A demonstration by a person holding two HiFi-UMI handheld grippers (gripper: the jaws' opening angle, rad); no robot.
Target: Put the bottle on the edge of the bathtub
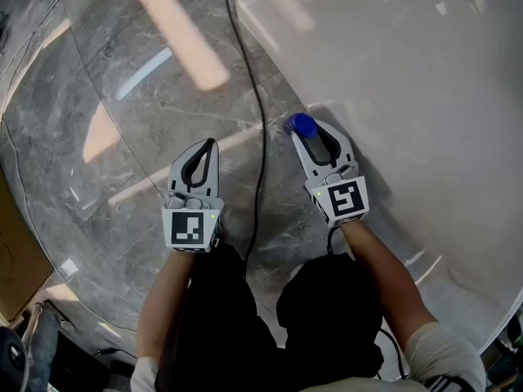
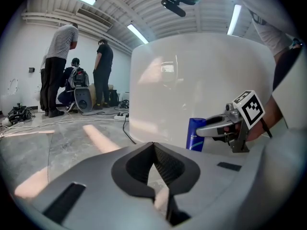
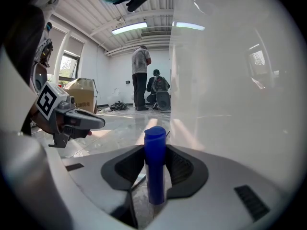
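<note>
The right hand-held gripper (image 1: 315,131) pinches the blue bottle (image 3: 155,164) upright between its 2 jaws, just beside the white bathtub's (image 1: 409,80) curved outer wall, not on its edge. The left hand-held gripper (image 1: 211,144) is pressed together with nothing in it, over the grey marble floor (image 1: 139,113). A black cable (image 1: 260,121) runs between the 2 grippers.

I see the white bathtub wall (image 1: 425,80) closing off the side just beside the bottle (image 1: 304,124) in my right gripper (image 1: 314,135), a black cable (image 1: 260,121) crossing the floor between it and my left gripper (image 1: 209,144), and open grey floor (image 1: 114,96) ahead and leftward, up to a cardboard box (image 1: 15,260).
</note>
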